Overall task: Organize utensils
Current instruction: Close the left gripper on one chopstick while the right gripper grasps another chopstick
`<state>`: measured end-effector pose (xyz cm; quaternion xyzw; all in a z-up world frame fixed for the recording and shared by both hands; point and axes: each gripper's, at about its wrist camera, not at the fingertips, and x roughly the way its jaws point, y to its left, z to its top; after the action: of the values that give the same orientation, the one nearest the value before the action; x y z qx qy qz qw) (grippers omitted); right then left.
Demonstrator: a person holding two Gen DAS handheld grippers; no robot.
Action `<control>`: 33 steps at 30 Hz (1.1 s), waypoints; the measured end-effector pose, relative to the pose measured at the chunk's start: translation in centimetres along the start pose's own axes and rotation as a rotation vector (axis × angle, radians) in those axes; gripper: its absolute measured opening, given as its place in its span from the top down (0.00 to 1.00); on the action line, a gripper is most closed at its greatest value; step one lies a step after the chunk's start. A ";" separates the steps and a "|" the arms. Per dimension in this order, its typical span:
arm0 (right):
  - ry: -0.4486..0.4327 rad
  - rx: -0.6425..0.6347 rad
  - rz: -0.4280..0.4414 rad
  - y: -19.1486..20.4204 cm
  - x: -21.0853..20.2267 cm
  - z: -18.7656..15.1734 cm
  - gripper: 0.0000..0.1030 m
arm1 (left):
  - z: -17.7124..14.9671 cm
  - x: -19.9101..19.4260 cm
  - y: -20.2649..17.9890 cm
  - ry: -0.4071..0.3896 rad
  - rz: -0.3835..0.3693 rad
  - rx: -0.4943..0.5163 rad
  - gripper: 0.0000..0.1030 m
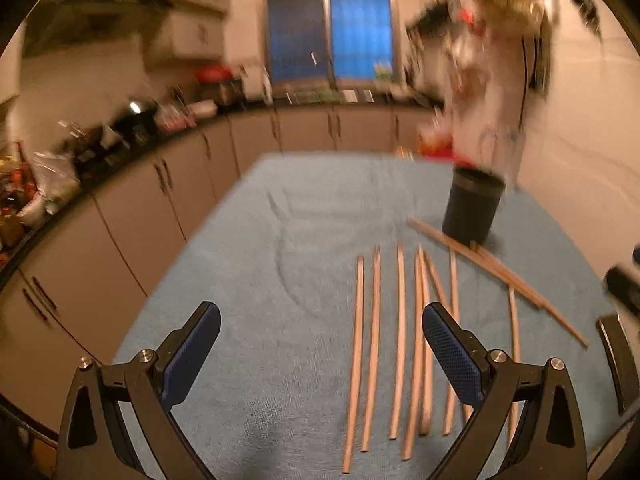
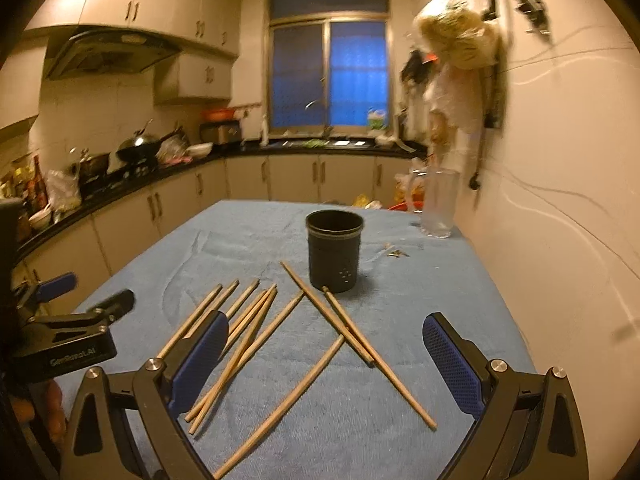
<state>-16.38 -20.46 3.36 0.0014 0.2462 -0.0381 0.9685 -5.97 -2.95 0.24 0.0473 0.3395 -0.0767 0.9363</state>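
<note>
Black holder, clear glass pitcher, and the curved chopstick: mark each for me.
Black holder (image 2: 334,254): right wrist view, front wall.
Clear glass pitcher (image 2: 439,205): right wrist view, mid body.
Curved chopstick (image 2: 288,402): right wrist view, mid shaft.

Chopsticks (image 2: 320,392) on the blue cloth (image 2: 400,420): 10 loose wooden sticks by my count, though a few overlap in the left bunch so treat it as approximate. 1 black holder cup (image 2: 335,252), 1 clear glass pitcher (image 2: 438,206). 2 grippers, both empty.
</note>
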 end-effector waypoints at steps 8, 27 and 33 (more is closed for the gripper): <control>0.112 -0.092 0.074 -3.1 3.0 4.5 0.04 | 4.0 5.9 1.5 0.213 -0.121 -0.019 0.08; 0.478 -0.034 0.331 -4.8 16.1 6.1 0.61 | 6.4 17.5 -1.1 0.409 -0.183 -0.058 0.53; 0.538 -0.058 0.356 -4.8 14.5 1.5 0.68 | 6.2 17.7 -0.9 0.385 -0.167 -0.062 0.94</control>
<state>-3.34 -26.32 -2.19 0.0269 0.4904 0.1407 0.8596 11.18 -6.67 -6.42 0.0038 0.5170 -0.1333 0.8456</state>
